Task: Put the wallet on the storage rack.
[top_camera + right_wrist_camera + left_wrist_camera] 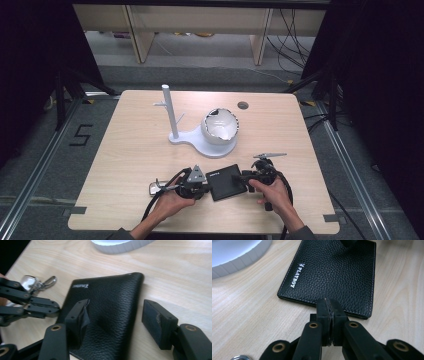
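Left gripper (329, 312) is fully closed at the wallet's (332, 272) near edge (holding nothing); right gripper (117, 322) gapes half-open astride its corner, so I'd seat deeper before squeezing.

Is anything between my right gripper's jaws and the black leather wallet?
Nothing visible. The right gripper has one jaw over the black leather wallet and the other beside its edge on the wooden table. The shut left gripper sits at the opposite edge.

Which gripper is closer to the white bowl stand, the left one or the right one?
Right, but only narrowly. The right gripper sits just below the white bowl stand, straddling the black wallet's right edge. The left gripper is shut at the wallet's left edge, slightly farther back.
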Demonstrator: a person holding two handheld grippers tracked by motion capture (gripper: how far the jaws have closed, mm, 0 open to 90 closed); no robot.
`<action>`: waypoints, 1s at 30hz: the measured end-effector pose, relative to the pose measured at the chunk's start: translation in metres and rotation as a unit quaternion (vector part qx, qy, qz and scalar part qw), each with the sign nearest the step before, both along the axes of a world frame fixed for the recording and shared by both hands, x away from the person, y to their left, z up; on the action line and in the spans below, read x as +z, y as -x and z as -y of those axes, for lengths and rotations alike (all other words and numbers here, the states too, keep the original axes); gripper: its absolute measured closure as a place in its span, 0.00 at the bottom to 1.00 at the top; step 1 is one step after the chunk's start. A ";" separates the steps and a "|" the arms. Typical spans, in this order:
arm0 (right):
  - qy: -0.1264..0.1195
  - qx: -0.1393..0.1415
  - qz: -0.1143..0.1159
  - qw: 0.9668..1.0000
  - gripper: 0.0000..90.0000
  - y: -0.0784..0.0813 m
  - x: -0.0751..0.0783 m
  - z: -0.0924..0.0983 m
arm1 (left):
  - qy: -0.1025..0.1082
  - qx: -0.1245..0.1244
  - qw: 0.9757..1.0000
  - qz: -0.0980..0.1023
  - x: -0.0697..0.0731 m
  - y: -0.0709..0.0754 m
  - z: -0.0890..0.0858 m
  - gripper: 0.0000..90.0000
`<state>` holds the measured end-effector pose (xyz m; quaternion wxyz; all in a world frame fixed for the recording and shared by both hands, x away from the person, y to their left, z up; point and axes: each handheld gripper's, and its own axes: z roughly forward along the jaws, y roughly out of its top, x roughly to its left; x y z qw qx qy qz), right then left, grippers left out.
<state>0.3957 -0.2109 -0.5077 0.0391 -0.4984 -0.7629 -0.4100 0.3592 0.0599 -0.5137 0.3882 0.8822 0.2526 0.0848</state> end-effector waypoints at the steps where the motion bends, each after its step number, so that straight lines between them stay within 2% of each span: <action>1: -0.009 0.001 -0.002 1.000 0.46 0.000 -0.001 -0.001 | 0.000 0.004 1.000 0.000 0.000 0.000 0.000 0.98; 2: -0.012 -0.002 -0.009 1.000 0.45 0.000 -0.002 -0.001 | 0.003 0.006 1.000 -0.004 0.000 0.001 0.000 0.98; 3: -0.017 -0.004 -0.010 1.000 0.45 0.000 -0.002 -0.001 | -0.002 0.000 1.000 0.001 0.000 0.001 0.000 0.98; 6: -0.060 -0.024 -0.046 0.997 0.47 0.001 -0.005 0.004 | -0.006 0.003 1.000 0.001 0.001 0.000 0.000 0.98; 9: -0.068 -0.028 -0.057 0.996 0.48 0.001 -0.006 0.006 | -0.005 -0.001 1.000 0.003 0.000 0.001 0.001 0.98; 12: -0.066 -0.025 -0.049 0.996 0.54 0.002 -0.007 0.007 | -0.006 -0.004 1.000 0.001 0.001 0.001 0.000 0.98; 13: -0.074 -0.016 -0.047 0.996 0.56 0.003 -0.006 0.008 | -0.008 0.000 1.000 0.002 0.000 0.001 0.001 0.98; 15: -0.078 -0.023 -0.048 0.996 0.59 0.003 -0.005 0.009 | -0.009 -0.007 1.000 0.004 0.001 0.002 0.001 0.98; 24: -0.089 -0.029 -0.051 0.994 0.63 0.003 -0.004 0.010 | -0.006 -0.005 1.000 0.006 0.000 0.002 0.001 0.97; 30: -0.097 -0.028 -0.058 0.993 0.64 0.004 -0.005 0.011 | -0.015 -0.008 1.000 0.011 0.001 0.002 0.001 0.97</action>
